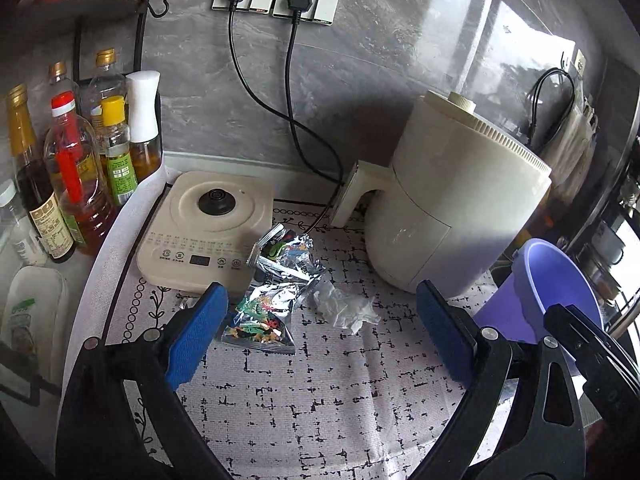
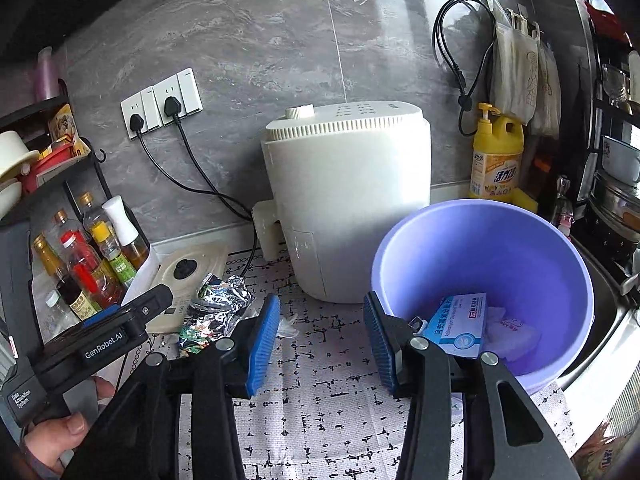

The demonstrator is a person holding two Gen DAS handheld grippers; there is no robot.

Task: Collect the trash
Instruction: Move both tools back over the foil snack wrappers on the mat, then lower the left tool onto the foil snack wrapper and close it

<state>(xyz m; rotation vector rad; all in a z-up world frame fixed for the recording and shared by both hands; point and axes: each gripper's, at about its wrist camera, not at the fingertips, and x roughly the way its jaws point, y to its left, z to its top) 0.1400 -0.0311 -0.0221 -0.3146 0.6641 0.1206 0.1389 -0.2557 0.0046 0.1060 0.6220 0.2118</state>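
Crumpled silver foil snack wrappers (image 1: 280,276) lie on the patterned mat, with a crumpled white tissue (image 1: 344,308) to their right. My left gripper (image 1: 320,336) is open and empty, its blue pads just short of the wrappers and tissue. The wrappers also show in the right wrist view (image 2: 216,304). A purple plastic bin (image 2: 484,248) stands at the right and holds a blue-and-white medicine box (image 2: 460,326) and white paper. My right gripper (image 2: 320,340) is open and empty, just left of the bin's near rim. The bin also shows in the left wrist view (image 1: 540,276).
A white air fryer (image 1: 444,204) stands behind the trash, a cream kettle base (image 1: 208,224) to its left. Oil and sauce bottles (image 1: 76,172) crowd the left edge. Two black cords (image 1: 296,128) run from wall sockets. A yellow detergent bottle (image 2: 496,156) and a sink (image 2: 600,312) are at right.
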